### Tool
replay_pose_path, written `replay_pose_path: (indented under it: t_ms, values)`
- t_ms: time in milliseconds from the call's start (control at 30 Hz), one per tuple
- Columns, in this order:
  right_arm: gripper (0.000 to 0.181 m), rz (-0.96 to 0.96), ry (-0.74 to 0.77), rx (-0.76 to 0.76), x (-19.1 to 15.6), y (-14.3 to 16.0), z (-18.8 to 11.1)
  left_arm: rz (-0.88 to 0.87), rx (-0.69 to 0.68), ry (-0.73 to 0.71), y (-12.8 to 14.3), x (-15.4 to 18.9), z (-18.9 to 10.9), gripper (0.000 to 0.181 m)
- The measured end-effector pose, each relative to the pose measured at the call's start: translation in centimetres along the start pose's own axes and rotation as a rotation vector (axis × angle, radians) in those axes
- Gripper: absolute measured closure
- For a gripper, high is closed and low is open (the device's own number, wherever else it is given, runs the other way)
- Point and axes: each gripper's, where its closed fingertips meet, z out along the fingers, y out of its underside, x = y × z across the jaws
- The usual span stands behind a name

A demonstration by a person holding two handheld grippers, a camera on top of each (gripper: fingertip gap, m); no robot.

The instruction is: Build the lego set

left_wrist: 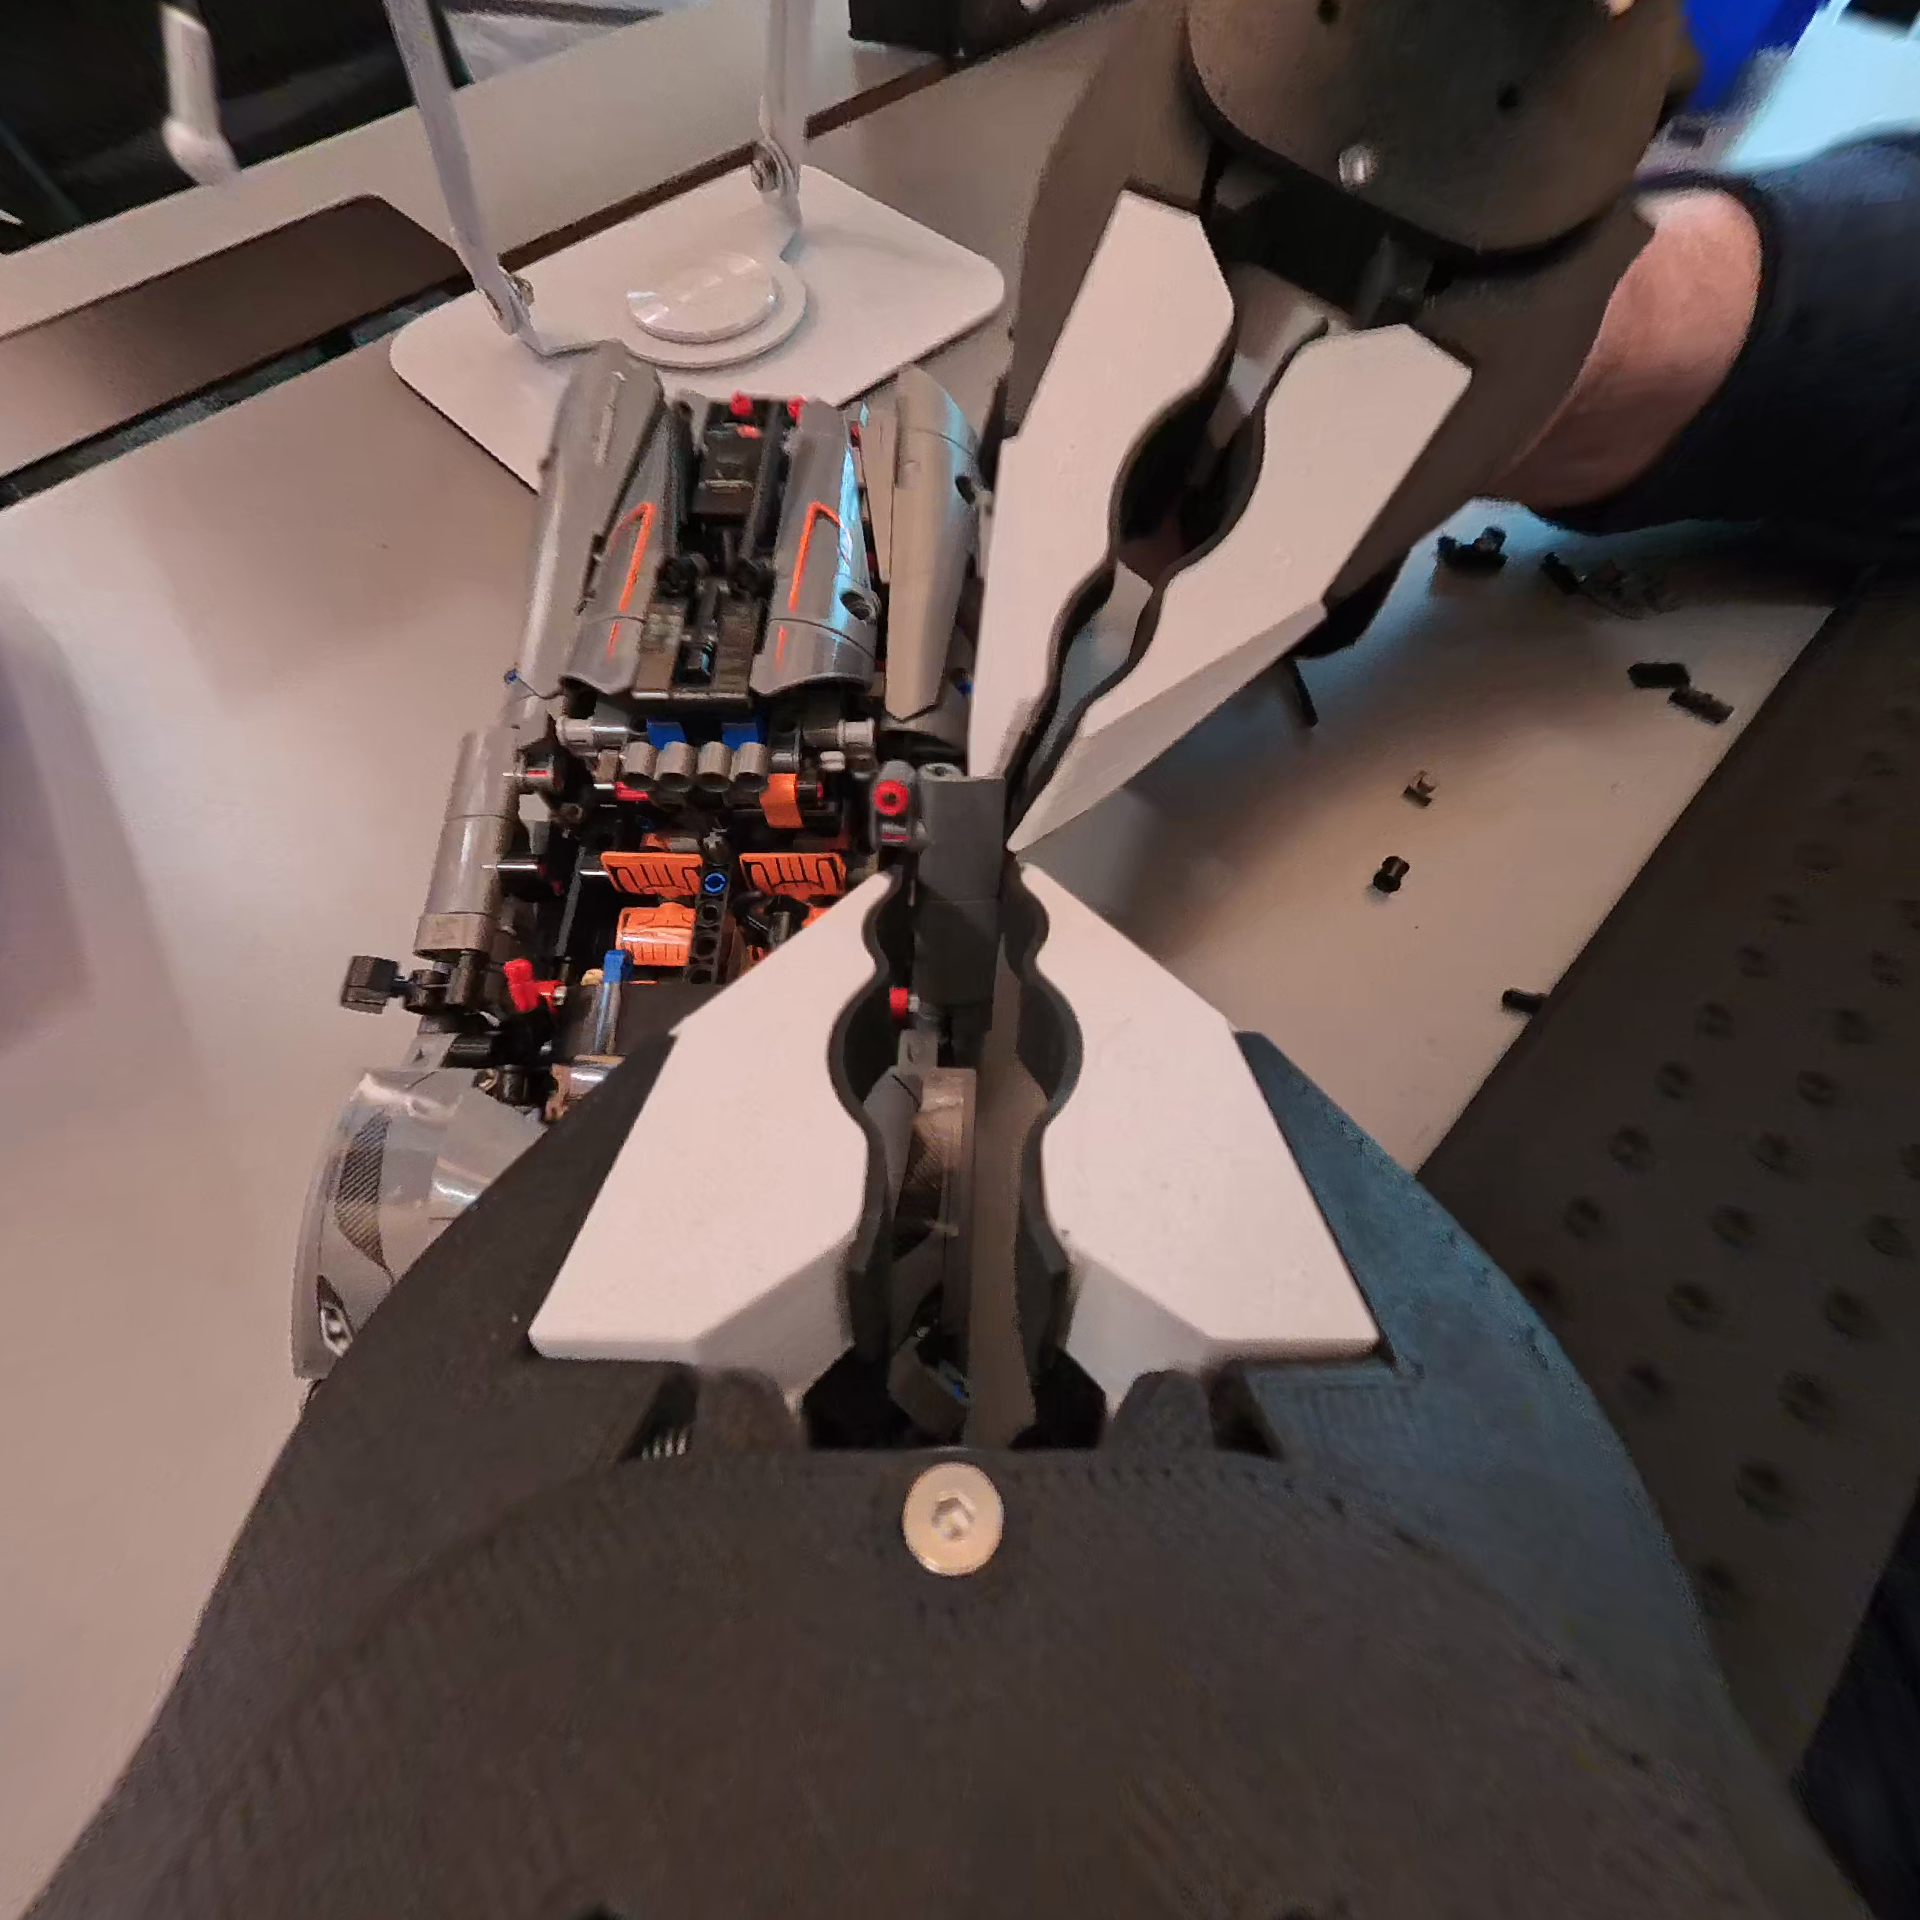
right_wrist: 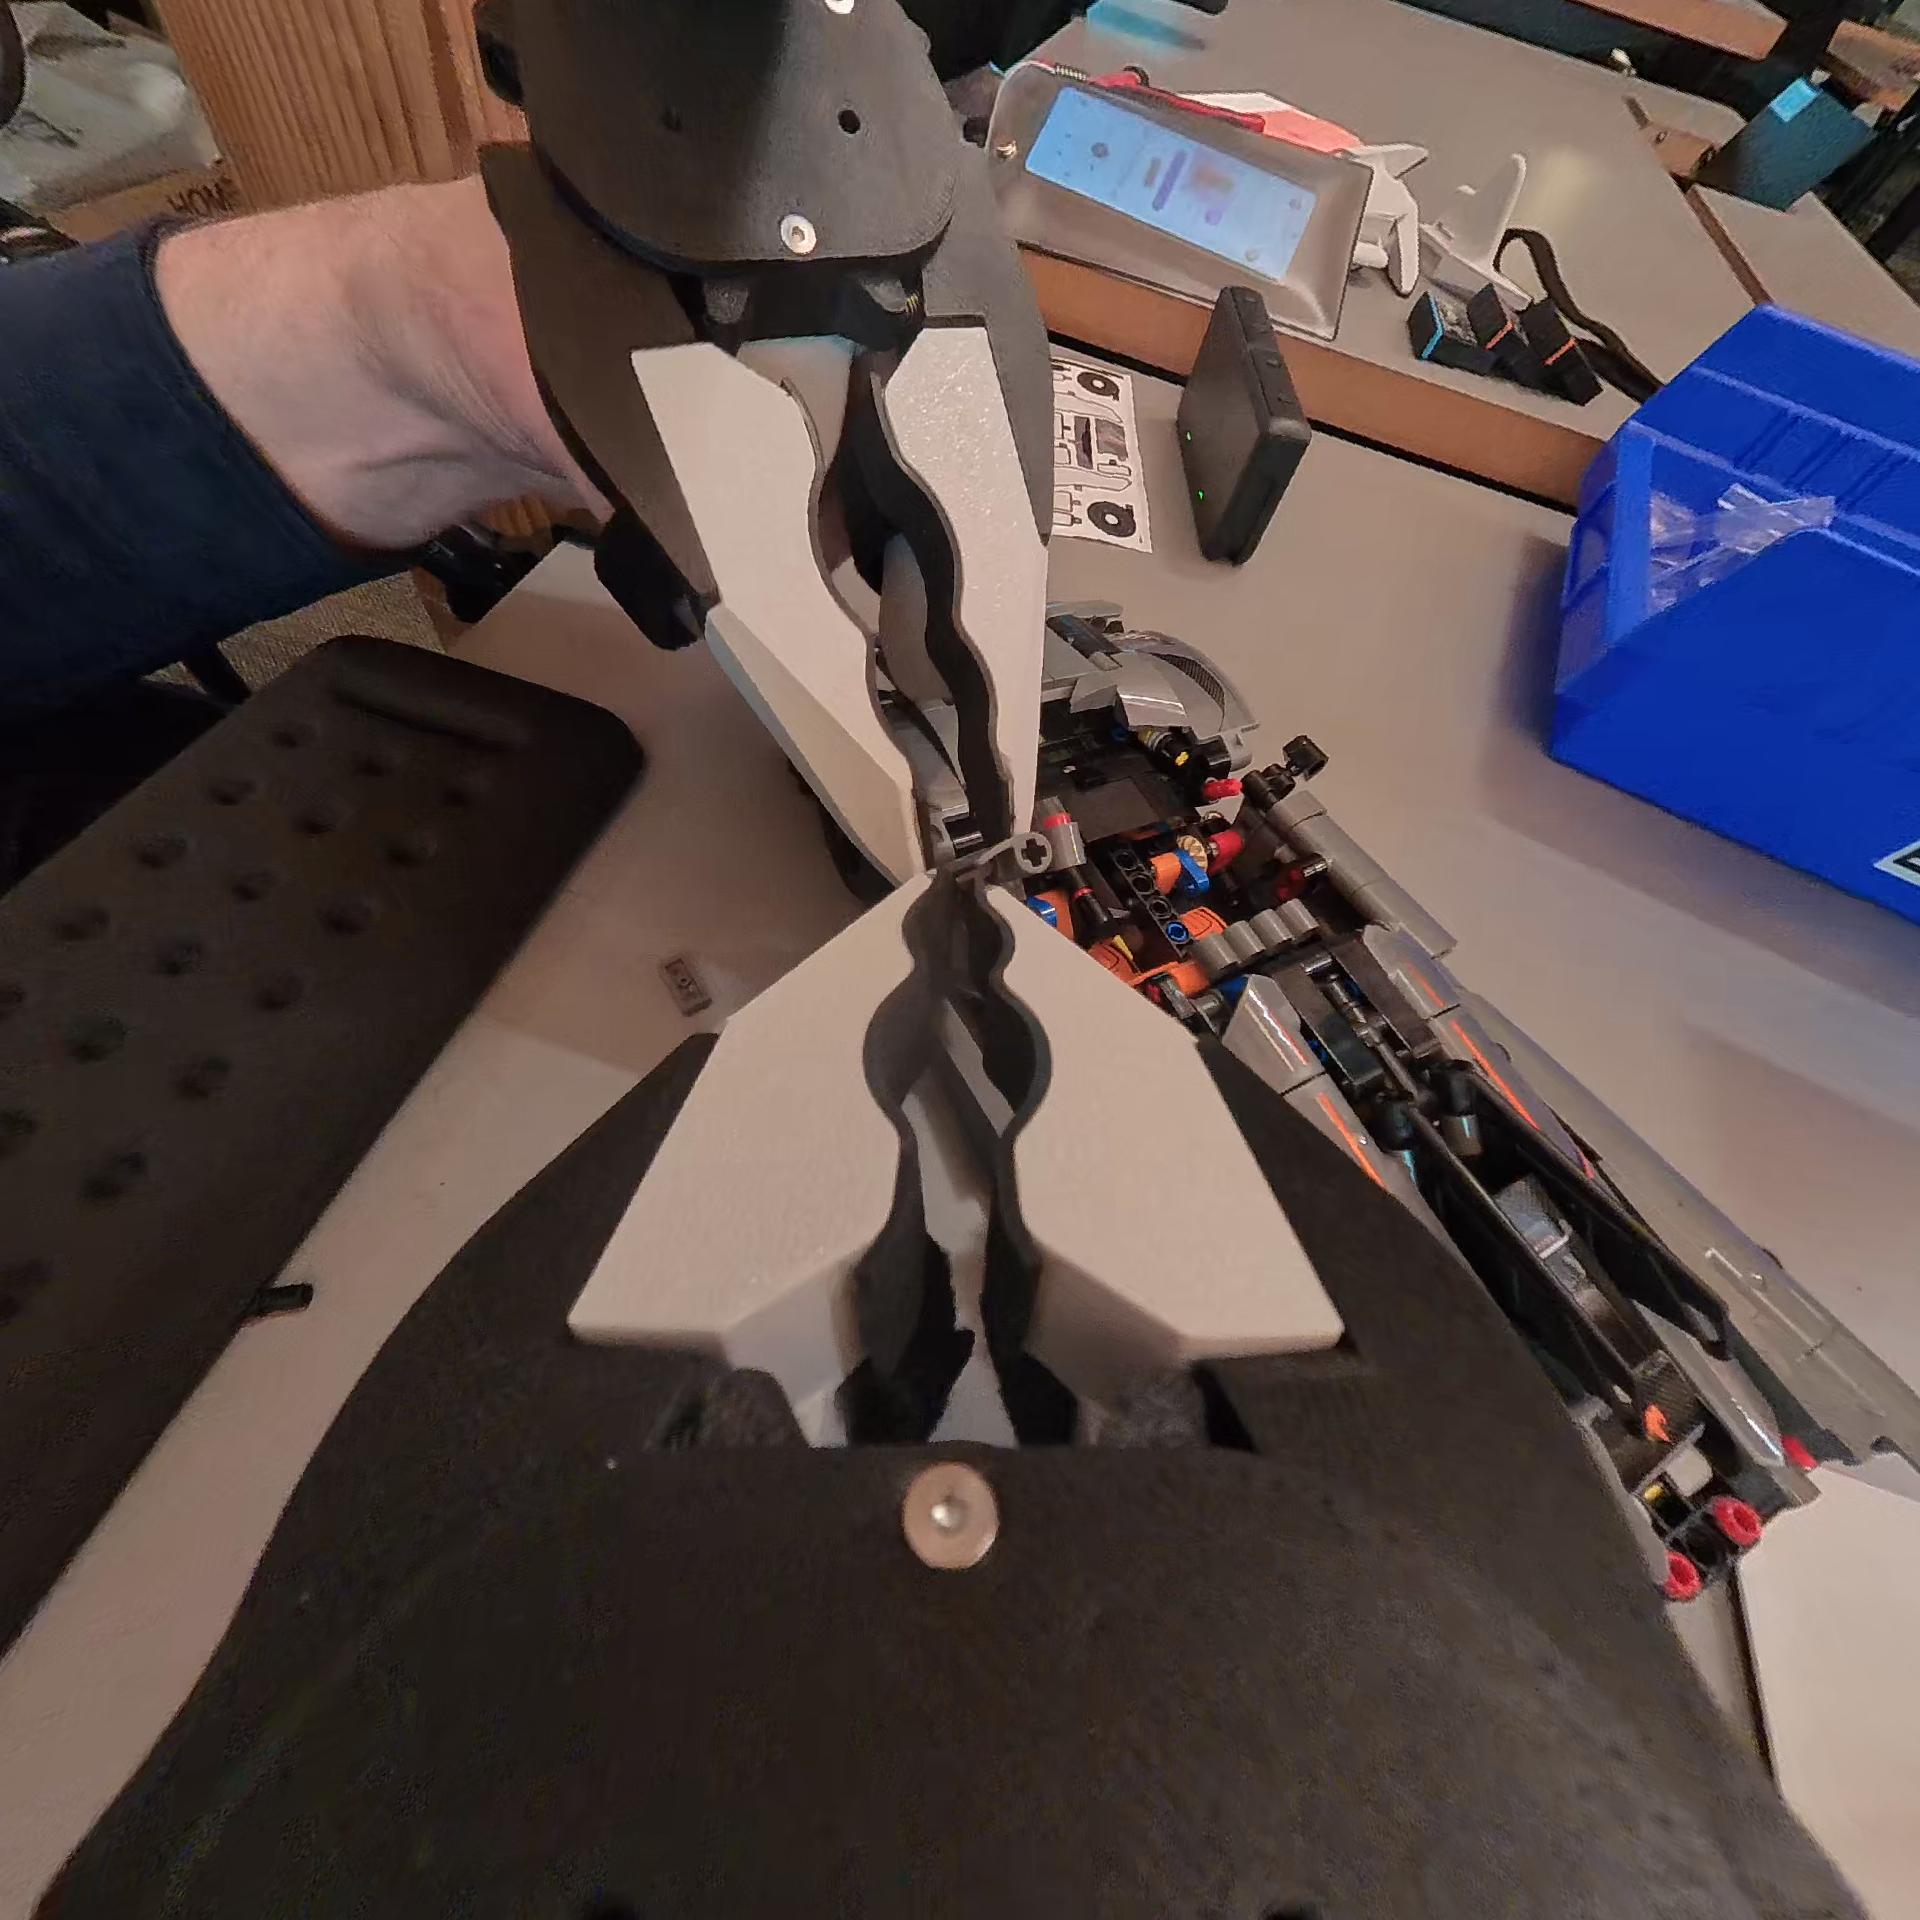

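Nearby, a printed sticker sheet point(right_wrist: 1101, 452) lies beside the lego car point(right_wrist: 1299, 987).

Lego car point(left_wrist: 717, 665) nose end hidden behind left gripper point(left_wrist: 956, 883) body. Contact between tips of right gripper point(left_wrist: 1013, 805) and dark car part unclear. Small black pieces point(left_wrist: 1678, 691) too tiny to identify. Blue bin point(right_wrist: 1766, 623) cut off at frame edge. Phone screen point(right_wrist: 1174, 187) blurred. Lamp stand point(left_wrist: 717, 301) cropped at top.
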Motion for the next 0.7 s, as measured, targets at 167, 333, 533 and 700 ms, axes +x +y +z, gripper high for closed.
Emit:
replay_pose_path:
  t_ms: [167,333,533,700]
  values:
    - [0.181,-0.037,0.01,-0.014,-0.3,0.0,0.1,-0.043,0.061,0.005,-1.6,-0.2,-1.1,0.163]
    - [0.181,-0.081,0.022,-0.03,-0.4,0.1,0.1,-0.096,0.029,0.062,-1.2,-0.2,-0.5,0.164]
    - [0.181,-0.104,0.024,-0.037,-0.4,0.2,0.0,-0.074,0.051,0.046,-1.2,-0.8,-0.4,0.179]
    - [0.181,-0.107,0.029,-0.04,-0.3,0.2,-0.1,-0.038,0.036,0.039,-1.2,-0.7,-0.4,0.181]
